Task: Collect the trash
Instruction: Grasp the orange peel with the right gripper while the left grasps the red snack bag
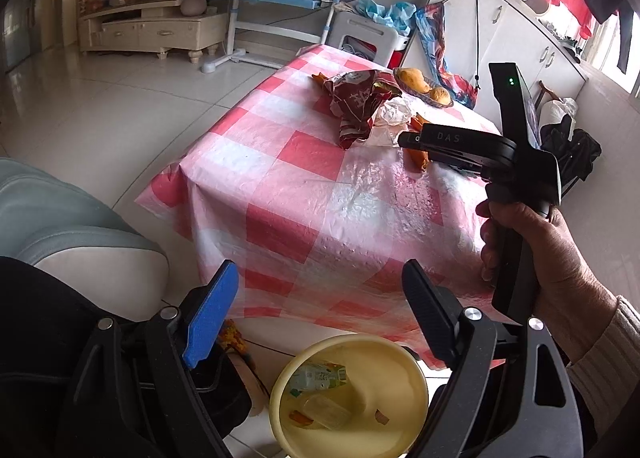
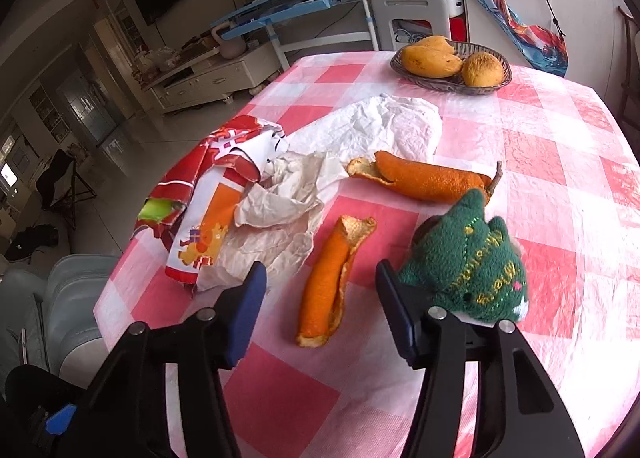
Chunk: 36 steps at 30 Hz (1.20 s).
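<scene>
From the left wrist, the left gripper [image 1: 316, 314] hangs tilted down, jaws wide and empty, above the yellow bin [image 1: 404, 386] beside the table [image 1: 304, 193]. From the right wrist, the right gripper [image 2: 320, 306] slants down over the table, half-open jaws straddling an orange peel [image 2: 328, 282] without touching it.

peels: 2 curled orange peels [image 2: 328, 282] flat on checked cloth
wrapper: crumpled red [image 2: 208, 193]
paper: crumpled white [image 2: 360, 129], touching wrapper
</scene>
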Each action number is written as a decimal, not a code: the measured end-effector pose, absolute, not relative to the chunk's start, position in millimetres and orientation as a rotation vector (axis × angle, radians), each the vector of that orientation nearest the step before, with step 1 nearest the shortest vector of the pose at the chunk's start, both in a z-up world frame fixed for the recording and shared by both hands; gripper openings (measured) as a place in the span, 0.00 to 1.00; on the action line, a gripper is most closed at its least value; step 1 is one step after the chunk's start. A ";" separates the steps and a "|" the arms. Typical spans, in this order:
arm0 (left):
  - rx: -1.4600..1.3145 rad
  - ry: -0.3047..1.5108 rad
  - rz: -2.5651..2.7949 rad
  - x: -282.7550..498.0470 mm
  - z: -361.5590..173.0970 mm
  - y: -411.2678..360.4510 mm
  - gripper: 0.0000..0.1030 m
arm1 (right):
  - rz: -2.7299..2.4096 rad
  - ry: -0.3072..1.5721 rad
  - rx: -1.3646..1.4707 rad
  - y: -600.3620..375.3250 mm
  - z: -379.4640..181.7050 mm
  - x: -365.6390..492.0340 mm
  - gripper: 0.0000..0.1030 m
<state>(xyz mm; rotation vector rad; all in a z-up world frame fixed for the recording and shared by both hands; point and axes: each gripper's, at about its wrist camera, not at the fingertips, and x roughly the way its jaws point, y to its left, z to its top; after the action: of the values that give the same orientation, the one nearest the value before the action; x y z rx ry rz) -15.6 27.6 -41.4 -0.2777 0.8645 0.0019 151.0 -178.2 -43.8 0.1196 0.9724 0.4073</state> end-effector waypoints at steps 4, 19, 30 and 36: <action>-0.273 0.872 0.010 -10.0 -42.6 26.9 0.78 | 0.424 0.979 0.073 -179.0 -42.9 145.2 0.36; -0.232 0.785 0.004 72.6 -5.0 13.7 0.78 | 0.482 1.049 0.147 -204.4 -42.8 119.7 0.18; -0.032 0.873 0.070 210.2 -7.0 -33.2 0.79 | 0.515 1.069 0.185 -209.3 -44.1 121.0 0.18; -0.121 0.951 0.027 230.3 -27.3 -10.9 0.19 | 0.518 1.071 0.181 -209.3 -43.6 121.1 0.18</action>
<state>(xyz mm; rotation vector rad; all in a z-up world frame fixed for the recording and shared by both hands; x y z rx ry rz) 230.3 -10.9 -27.3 -0.1209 0.9508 0.0275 121.1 -209.3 -43.6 0.1812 1.0712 0.5175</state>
